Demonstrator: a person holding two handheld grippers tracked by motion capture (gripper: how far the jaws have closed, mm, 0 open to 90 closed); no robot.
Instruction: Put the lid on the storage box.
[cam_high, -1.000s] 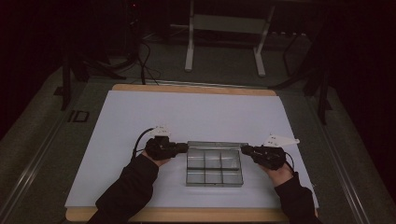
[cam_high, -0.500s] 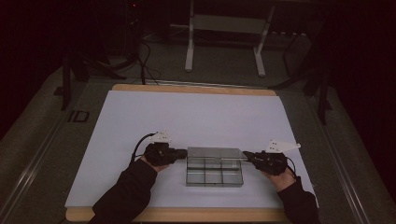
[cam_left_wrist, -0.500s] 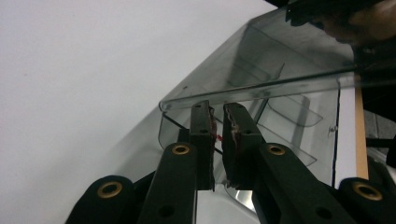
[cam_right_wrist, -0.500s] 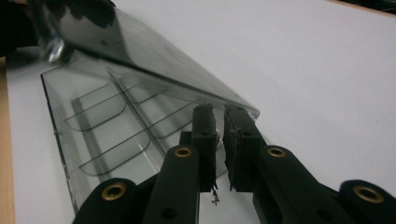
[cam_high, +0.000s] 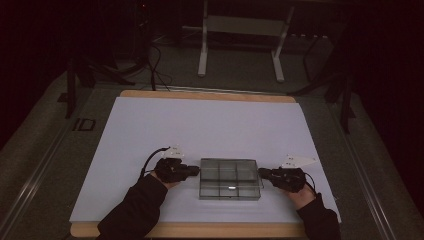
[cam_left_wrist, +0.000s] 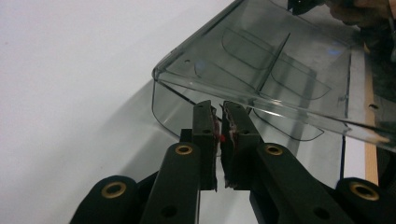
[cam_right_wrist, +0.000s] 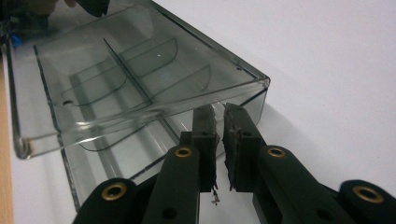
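While we hold both pairs of jaws nearly closed with nothing between them, the clear divided box (cam_high: 230, 178) lies on the white table cover (cam_high: 210, 125) between our left gripper (cam_high: 194, 171) and right gripper (cam_high: 262, 174), each tip at one end wall. Since a second ago box and hands have come slightly nearer us.
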